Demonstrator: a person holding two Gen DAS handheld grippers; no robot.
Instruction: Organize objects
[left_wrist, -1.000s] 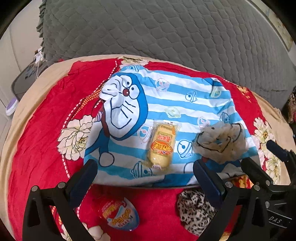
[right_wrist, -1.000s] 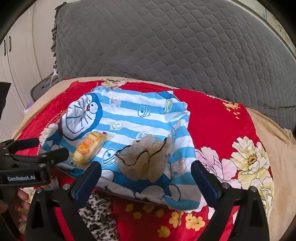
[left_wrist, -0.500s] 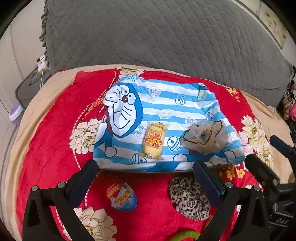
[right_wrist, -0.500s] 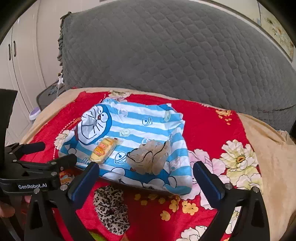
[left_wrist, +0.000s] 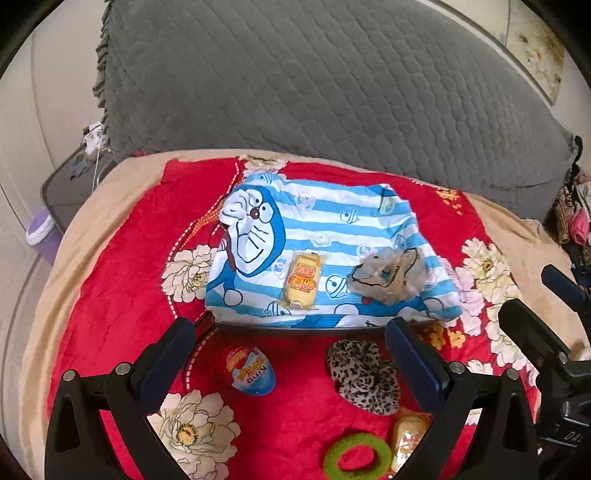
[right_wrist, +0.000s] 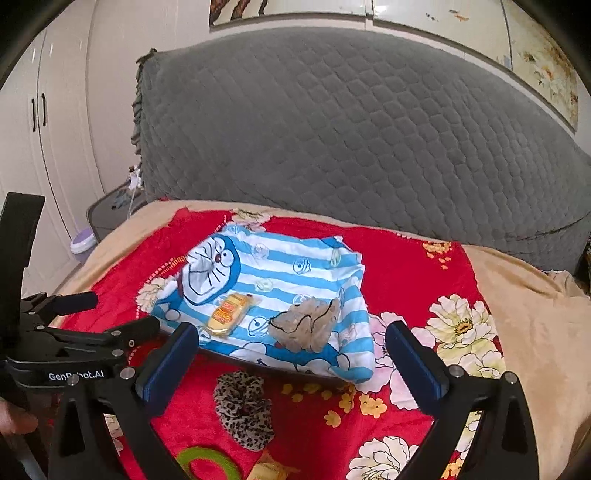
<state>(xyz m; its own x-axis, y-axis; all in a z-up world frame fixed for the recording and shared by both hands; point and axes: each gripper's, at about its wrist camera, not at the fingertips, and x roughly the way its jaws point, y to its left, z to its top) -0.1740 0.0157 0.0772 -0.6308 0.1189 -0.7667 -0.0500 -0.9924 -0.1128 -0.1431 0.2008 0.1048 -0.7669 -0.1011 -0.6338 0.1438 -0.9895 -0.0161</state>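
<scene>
The red floral blanket (left_wrist: 122, 266) carries everything, with the blue striped cartoon tray (left_wrist: 332, 221) in its middle. 2 things already lie on the tray: a beige scrunchie (left_wrist: 388, 275) at its near right corner and a yellow snack packet (left_wrist: 303, 278) at its near edge. 4 things are left on the blanket before the tray's near edge, by my judgement: a leopard scrunchie (left_wrist: 364, 376), a blue egg-shaped treat (left_wrist: 251, 373), a green ring (left_wrist: 356, 456) and a small wrapped snack (left_wrist: 406, 435). The left gripper (left_wrist: 290, 354) and right gripper (right_wrist: 288, 354) both hang spread wide, holding nothing.
</scene>
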